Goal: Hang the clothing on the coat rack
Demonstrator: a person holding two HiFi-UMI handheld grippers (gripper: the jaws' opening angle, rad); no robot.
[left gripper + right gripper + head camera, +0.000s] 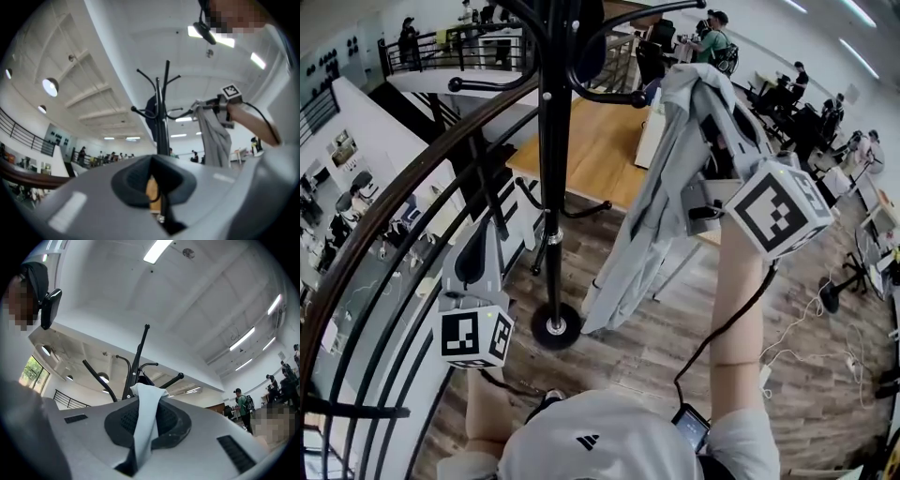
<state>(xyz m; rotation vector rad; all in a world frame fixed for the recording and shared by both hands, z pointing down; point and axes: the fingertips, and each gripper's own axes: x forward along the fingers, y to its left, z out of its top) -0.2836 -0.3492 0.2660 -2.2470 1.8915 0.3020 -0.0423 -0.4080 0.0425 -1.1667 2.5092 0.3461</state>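
Observation:
A black coat rack [551,141] stands straight ahead on a round base [555,326]; a dark item [591,47] hangs near its top. My right gripper [711,103] is raised high at the right, shut on a pale grey garment [666,197] that droops beside the pole. The garment's top is close to a hook arm [619,94]. In the right gripper view a strip of the garment [145,423] runs between the pads of the right gripper [147,401], with the coat rack [136,364] just beyond. My left gripper [473,248] points up, low at the left, shut and holding nothing.
A curved dark railing [394,234] sweeps along the left side. A wooden table [591,141] stands behind the rack. Cables [825,319] lie on the plank floor at right. People sit at desks [797,94] at the far right.

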